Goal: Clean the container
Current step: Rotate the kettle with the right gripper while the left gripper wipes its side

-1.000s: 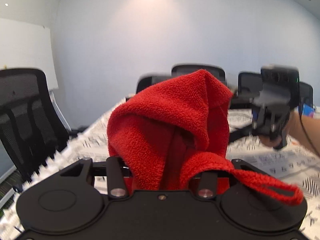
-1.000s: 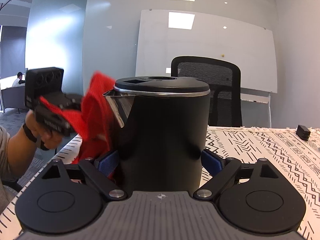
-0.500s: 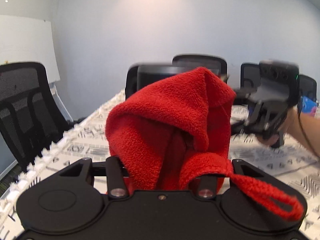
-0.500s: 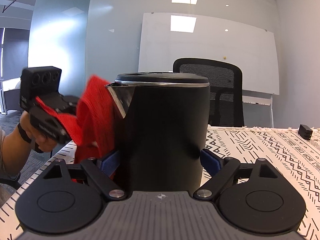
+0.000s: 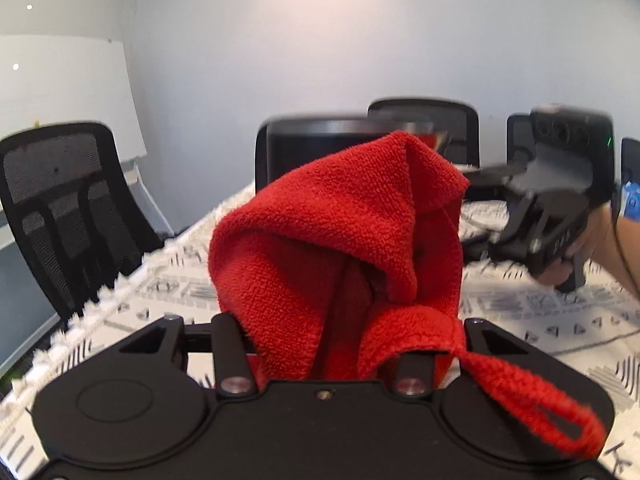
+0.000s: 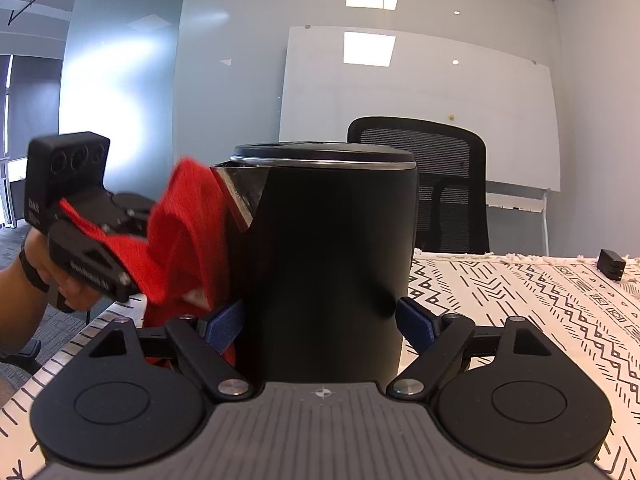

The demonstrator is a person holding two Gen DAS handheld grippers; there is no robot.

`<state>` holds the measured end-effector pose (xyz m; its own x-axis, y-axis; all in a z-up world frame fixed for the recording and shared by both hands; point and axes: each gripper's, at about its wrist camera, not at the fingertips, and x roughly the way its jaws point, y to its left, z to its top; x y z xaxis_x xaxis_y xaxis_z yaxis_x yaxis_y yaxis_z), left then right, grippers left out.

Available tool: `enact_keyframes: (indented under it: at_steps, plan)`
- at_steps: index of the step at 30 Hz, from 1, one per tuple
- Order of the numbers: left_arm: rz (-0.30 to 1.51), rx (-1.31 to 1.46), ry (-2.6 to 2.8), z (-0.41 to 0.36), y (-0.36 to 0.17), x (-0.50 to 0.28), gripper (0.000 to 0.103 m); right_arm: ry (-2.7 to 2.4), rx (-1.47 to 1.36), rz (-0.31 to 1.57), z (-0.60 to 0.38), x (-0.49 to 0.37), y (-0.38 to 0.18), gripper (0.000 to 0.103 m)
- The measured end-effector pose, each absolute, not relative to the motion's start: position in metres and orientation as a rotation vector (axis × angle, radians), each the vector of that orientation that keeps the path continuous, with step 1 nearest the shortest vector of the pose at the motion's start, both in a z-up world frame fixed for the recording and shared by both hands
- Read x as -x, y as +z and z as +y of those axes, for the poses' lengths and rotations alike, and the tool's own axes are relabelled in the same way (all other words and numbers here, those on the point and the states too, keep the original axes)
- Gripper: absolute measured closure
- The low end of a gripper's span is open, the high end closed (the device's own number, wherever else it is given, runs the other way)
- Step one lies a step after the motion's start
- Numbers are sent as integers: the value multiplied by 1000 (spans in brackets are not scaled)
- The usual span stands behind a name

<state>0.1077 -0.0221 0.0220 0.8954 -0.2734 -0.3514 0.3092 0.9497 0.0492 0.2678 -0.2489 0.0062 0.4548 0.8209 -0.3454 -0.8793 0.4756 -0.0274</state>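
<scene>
My right fingers (image 6: 320,316) are clamped on the black kettle (image 6: 332,248), one blue pad (image 6: 222,326) against each side of its lower body, so it stands upright and fills the middle of that view, lid on, with its steel spout (image 6: 240,196) turned to my left. My left fingers (image 5: 328,344) are pinched on the red cloth (image 5: 340,240), which is bunched up into a tall hood between them, its hanging loop (image 5: 536,404) trailing over the right side of the housing. Seen from the right wrist, the cloth (image 6: 188,236) is pressed against the kettle's side at and just under the spout, with the left tool (image 6: 80,216) and my hand behind it. From the left wrist the kettle (image 5: 320,148) shows only as a blurred dark rim above the top of the cloth (I cannot tell more of it there), and the right tool (image 5: 556,200) sits off to the right.

Below both is the surface (image 6: 540,300), covered in a white cloth with black zigzag and dash patterns and a fringed edge. A small black block (image 6: 611,264) lies near its far edge. Black mesh office chairs (image 5: 68,216) stand around it, a whiteboard (image 6: 420,108) stands behind one of them, and the walls are pale grey-blue.
</scene>
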Motion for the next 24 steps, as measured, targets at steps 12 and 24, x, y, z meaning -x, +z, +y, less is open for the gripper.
enact_keyframes:
  at_steps: [12, 24]
  plan:
    - [390, -111, -311, -25, 12, -111, 52, 1053, 213, 303, -247, -267, 7, 22]
    - [430, -84, -325, -16, -4, -116, 52, 1055, 163, 258, -254, -265, 15, 26]
